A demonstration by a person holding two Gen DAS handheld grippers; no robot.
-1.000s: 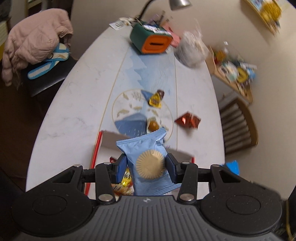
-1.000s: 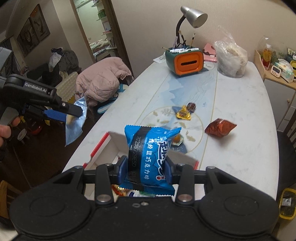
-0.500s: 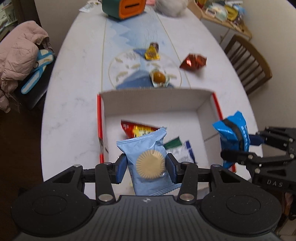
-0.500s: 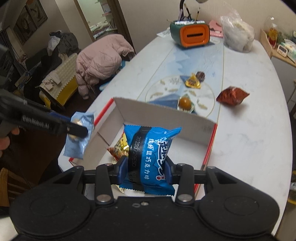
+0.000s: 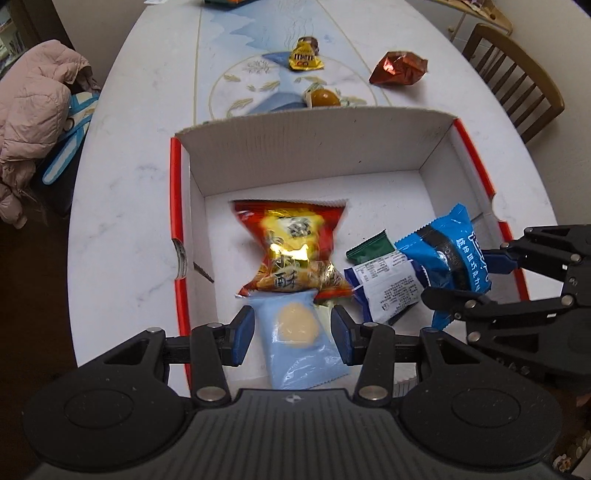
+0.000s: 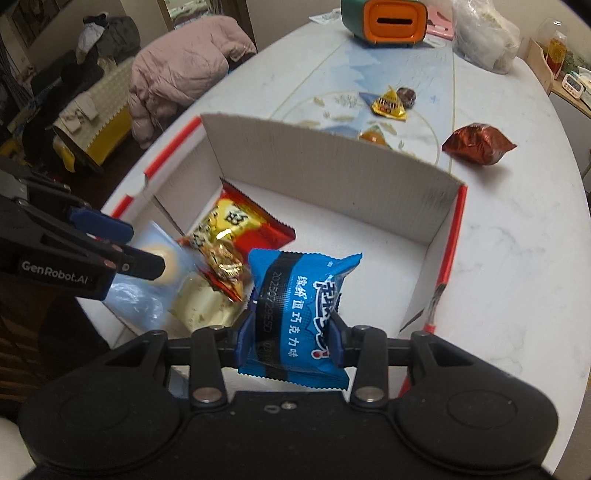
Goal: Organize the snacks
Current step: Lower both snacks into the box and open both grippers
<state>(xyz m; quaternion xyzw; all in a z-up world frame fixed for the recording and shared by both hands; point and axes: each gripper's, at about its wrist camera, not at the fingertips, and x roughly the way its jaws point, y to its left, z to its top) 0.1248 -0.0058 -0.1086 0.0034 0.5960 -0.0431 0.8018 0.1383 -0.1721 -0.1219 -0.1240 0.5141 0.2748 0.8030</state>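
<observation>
A white cardboard box (image 5: 314, 144) with red edges sits on the table and holds a red-and-gold snack bag (image 5: 291, 243) and a white-and-green packet (image 5: 384, 280). My left gripper (image 5: 291, 330) is open over the box's near left; the pale blue cookie packet (image 5: 299, 339) lies blurred between its parted fingers, also seen in the right wrist view (image 6: 147, 280). My right gripper (image 6: 291, 338) is shut on a bright blue chocolate snack packet (image 6: 299, 310) over the box's right side, also in the left wrist view (image 5: 447, 254).
On the table beyond the box lie a yellow candy packet (image 5: 304, 59), an orange sweet (image 5: 325, 98) and a brown foil bag (image 5: 399, 68). A green-and-orange holder (image 6: 384, 18) and a plastic bag (image 6: 484, 33) stand at the far end. A chair (image 5: 517, 81) is right.
Both grippers moved down over the box. My left gripper opened and the pale blue packet dropped lower between its fingers. My right gripper still holds the blue packet.
</observation>
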